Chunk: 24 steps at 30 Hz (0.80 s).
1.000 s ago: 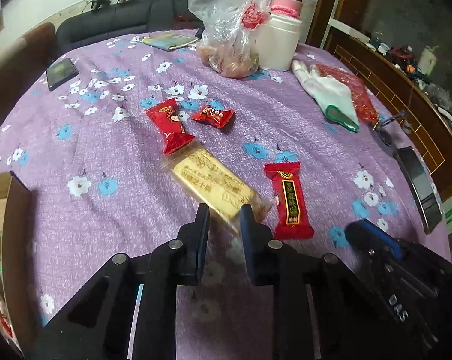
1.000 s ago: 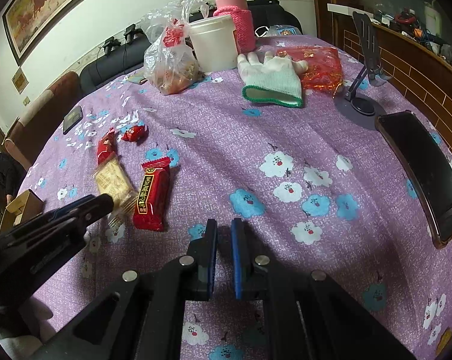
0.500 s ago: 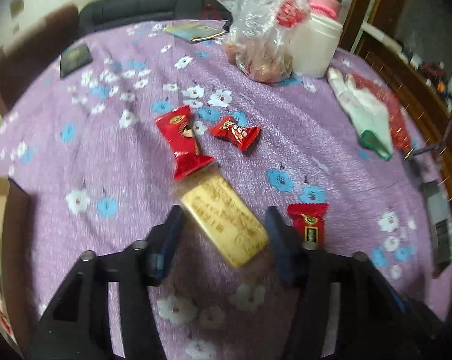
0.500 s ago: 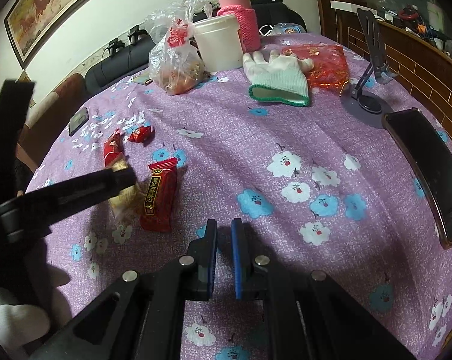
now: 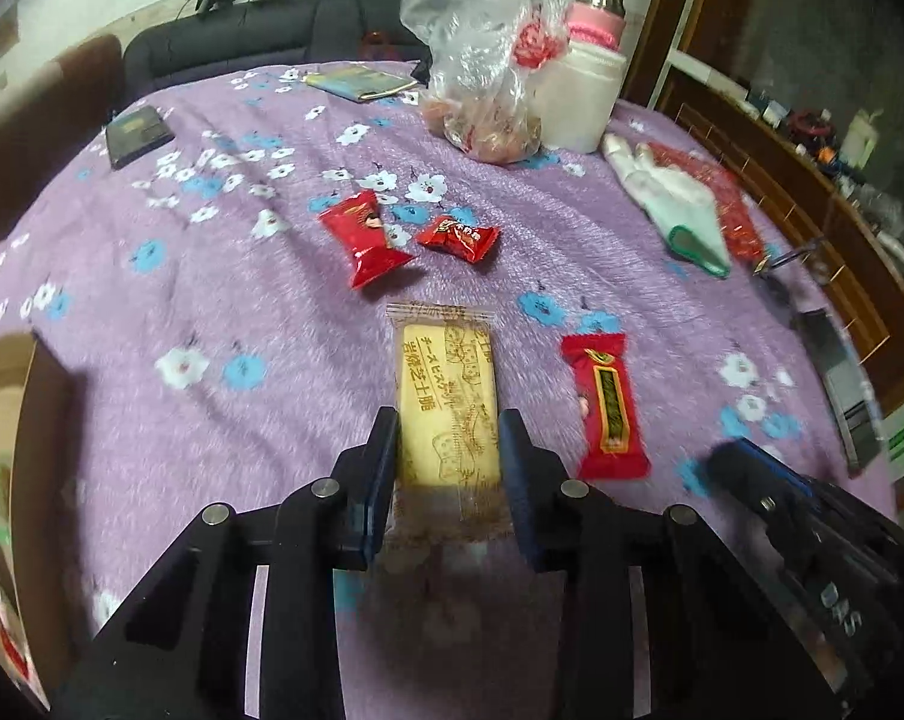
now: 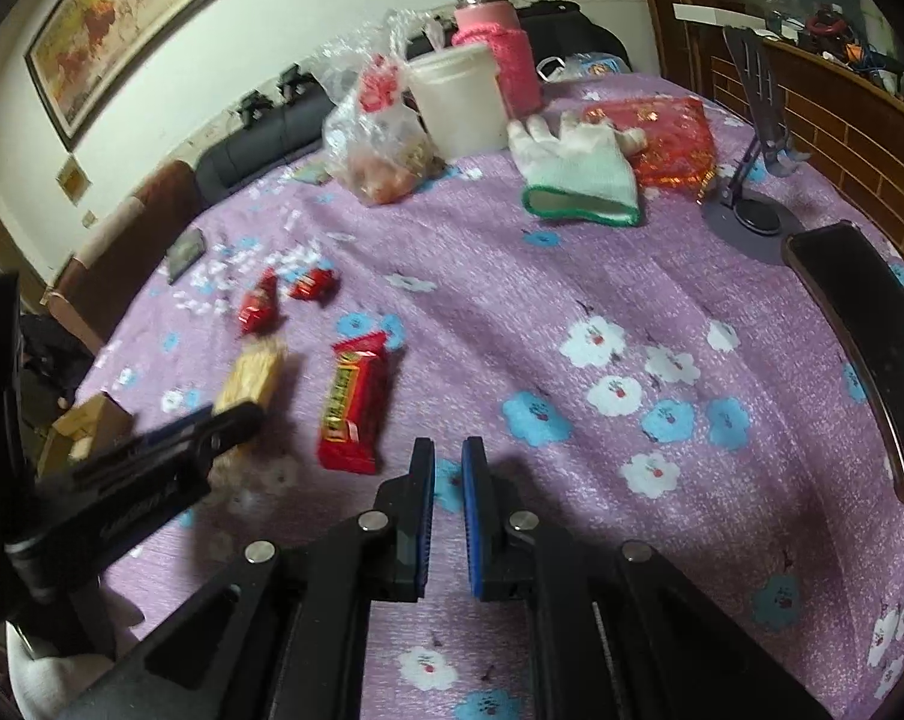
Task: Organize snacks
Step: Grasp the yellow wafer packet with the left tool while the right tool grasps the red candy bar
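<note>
The left gripper is closing its jaws on the yellow biscuit packet, whose near end sits between the blue pads, both of which lie against its long edges; the packet points away from the camera over the purple flowered tablecloth. The right gripper hovers over bare cloth with its jaws clenched and nothing between them. Just right of the biscuit lies a long red bar, flat on the cloth and apart from the packet. Farther back are a red snack pouch and, beside it, a small red candy, close together but not touching. At the far side a clear plastic bag, knotted at the top, holds a heap of brownish and reddish wrapped pieces that I cannot identify. Touching it on the right stands a white tub, its contents hidden, with a pink-sleeved bottle behind it. A white glove lies partly over a red foil bag. At the left edge, a cardboard box shows some packaging inside, too blurred to name.
</note>
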Available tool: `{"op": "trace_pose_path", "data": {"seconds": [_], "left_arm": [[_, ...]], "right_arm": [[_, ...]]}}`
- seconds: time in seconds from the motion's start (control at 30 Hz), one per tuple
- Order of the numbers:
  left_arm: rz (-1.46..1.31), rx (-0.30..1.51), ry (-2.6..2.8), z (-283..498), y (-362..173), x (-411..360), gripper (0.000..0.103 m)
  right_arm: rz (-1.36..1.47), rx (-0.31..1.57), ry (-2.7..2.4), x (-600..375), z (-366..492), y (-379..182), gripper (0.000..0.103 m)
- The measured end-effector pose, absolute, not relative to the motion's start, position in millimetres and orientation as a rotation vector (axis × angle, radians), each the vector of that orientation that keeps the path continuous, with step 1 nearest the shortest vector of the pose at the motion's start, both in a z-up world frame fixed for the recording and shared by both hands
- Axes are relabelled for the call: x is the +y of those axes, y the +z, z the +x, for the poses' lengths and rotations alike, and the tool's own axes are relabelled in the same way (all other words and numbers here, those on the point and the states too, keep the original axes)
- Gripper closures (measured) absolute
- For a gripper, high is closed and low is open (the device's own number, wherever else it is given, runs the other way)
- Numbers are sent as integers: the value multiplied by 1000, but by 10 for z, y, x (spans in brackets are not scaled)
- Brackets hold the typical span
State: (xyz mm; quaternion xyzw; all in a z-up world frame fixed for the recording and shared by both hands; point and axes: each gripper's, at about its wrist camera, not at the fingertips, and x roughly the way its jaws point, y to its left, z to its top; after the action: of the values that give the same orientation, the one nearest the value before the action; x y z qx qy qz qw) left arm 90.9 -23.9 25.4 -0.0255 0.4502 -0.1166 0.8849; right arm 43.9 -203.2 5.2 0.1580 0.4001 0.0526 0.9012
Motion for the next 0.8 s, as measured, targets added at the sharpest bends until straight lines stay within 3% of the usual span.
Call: {"op": "trace_pose_path", "data": {"seconds": [0.7, 0.8], "left_arm": [[-222, 809, -175, -713, 778, 986, 70], [-230, 788, -178, -819, 824, 1087, 70]], "right_arm": [[346, 655, 516, -1603, -24, 484, 92], [300, 653, 354, -1718, 35, 528, 88]]}}
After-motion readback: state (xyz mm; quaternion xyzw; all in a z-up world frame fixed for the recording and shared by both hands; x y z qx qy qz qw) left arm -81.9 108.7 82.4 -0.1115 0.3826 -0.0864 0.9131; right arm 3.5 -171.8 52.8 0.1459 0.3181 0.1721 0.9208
